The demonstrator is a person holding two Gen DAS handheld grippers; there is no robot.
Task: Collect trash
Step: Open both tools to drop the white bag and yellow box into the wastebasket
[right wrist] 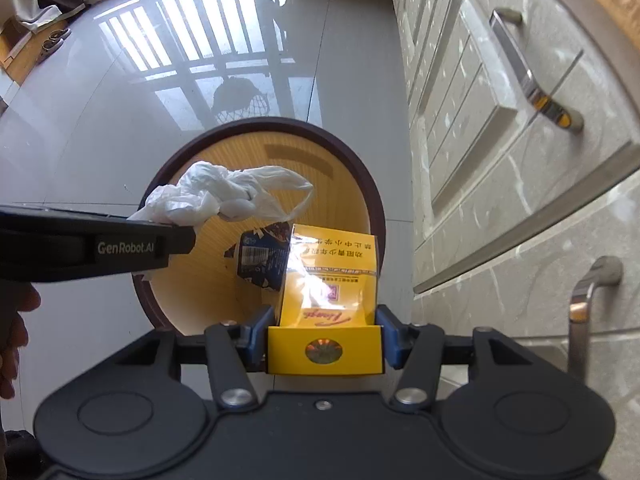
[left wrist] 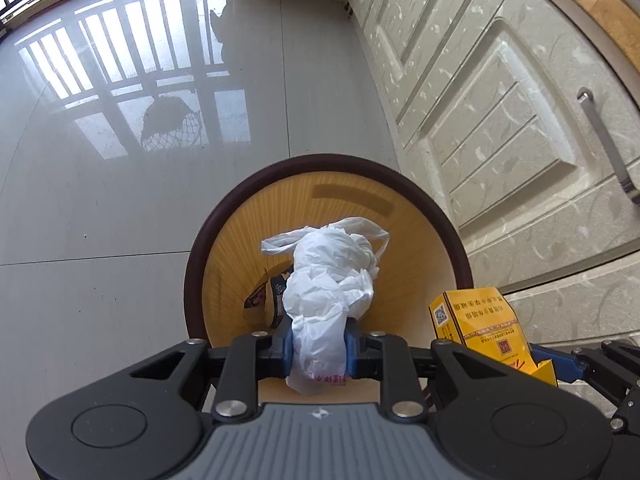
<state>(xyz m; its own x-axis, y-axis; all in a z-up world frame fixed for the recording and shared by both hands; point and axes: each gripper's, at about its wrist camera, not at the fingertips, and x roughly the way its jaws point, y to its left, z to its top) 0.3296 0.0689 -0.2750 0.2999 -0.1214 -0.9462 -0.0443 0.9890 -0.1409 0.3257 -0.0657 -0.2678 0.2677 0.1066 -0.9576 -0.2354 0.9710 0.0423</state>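
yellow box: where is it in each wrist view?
Left wrist: yellow box at lower right, beside the bin, held by the right gripper.
Right wrist: bottom centre, clamped between the jaws, over the bin.
Shared landmark: bin's dark rim.

Bin point(left wrist: 420, 216) mouth open from above, only a dark carton point(right wrist: 262, 258) deep inside. Cabinet point(left wrist: 500, 128) tight on the right, handles point(right wrist: 532, 76) sticking out. Floor point(left wrist: 120, 208) to the left is free.
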